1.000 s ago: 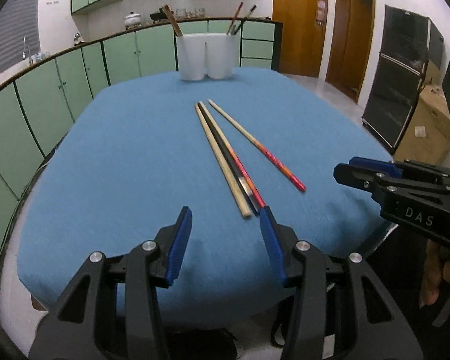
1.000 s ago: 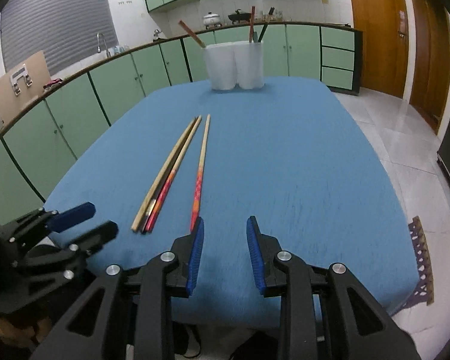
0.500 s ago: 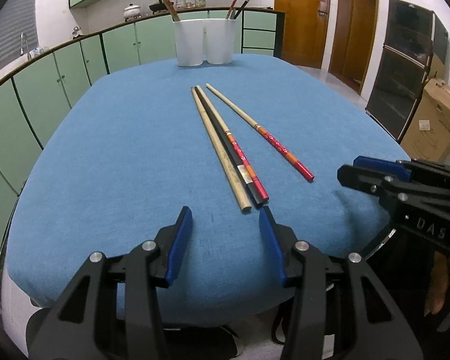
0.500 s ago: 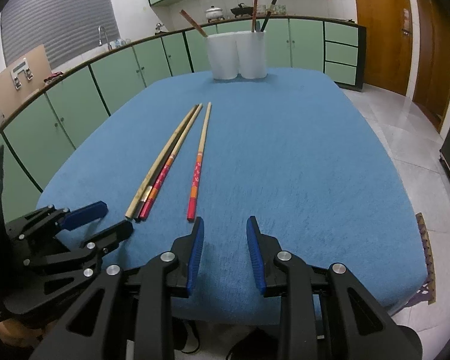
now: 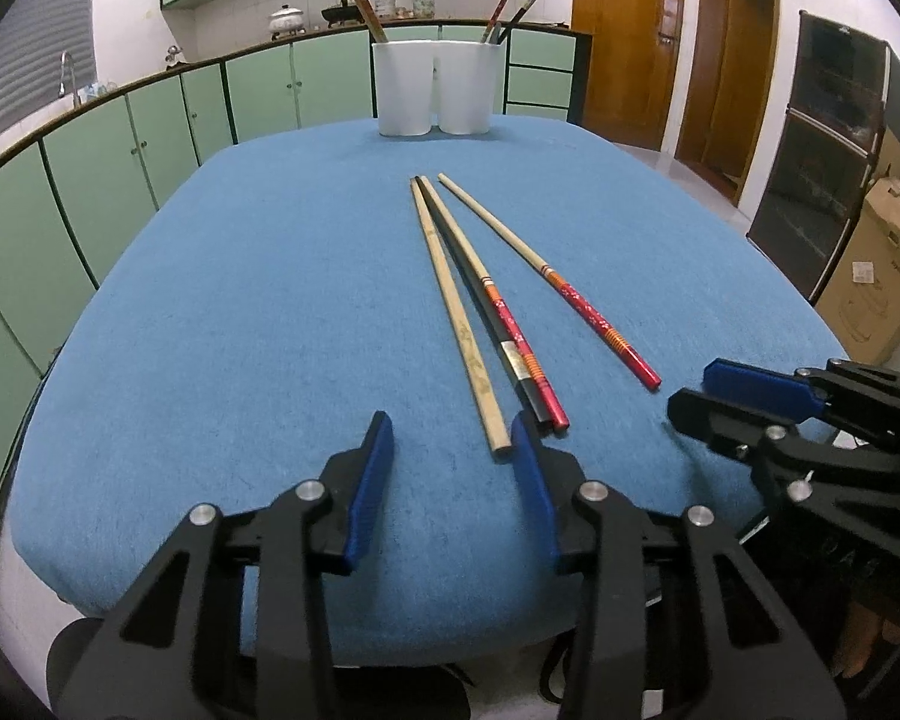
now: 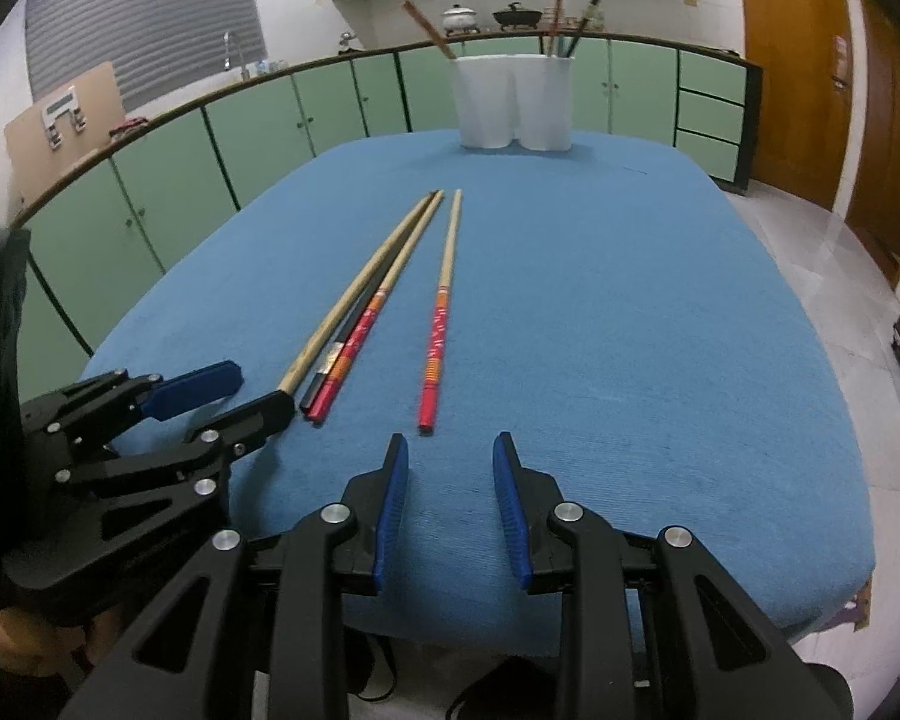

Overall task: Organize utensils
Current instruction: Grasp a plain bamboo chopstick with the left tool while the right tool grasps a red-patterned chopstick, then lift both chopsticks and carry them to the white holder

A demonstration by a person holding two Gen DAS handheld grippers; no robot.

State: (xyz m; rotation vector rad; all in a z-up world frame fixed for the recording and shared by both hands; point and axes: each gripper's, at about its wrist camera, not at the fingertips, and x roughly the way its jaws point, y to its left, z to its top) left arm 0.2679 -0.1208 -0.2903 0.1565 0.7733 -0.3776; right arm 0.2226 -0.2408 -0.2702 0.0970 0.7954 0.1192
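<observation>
Several chopsticks lie on the blue table: a plain wooden one [image 5: 459, 324], a black one [image 5: 486, 324] and a red-ended one [image 5: 513, 330] side by side, and a separate red-ended one [image 5: 558, 285] to their right. They also show in the right wrist view, the wooden one [image 6: 354, 300] and the separate one [image 6: 441, 312]. My left gripper [image 5: 450, 444] is open, its right finger close to the wooden chopstick's near end. My right gripper [image 6: 447, 456] is open, just short of the separate chopstick's red end. Both are empty.
A white two-cup holder [image 5: 435, 87] with several chopsticks standing in it sits at the table's far edge, also in the right wrist view [image 6: 513, 99]. Green cabinets [image 5: 120, 138] curve behind. A cardboard box [image 5: 876, 276] and dark cabinet stand at right.
Both grippers have moved forward over the table's near edge toward the chopsticks' near ends. The chopsticks have not moved.
</observation>
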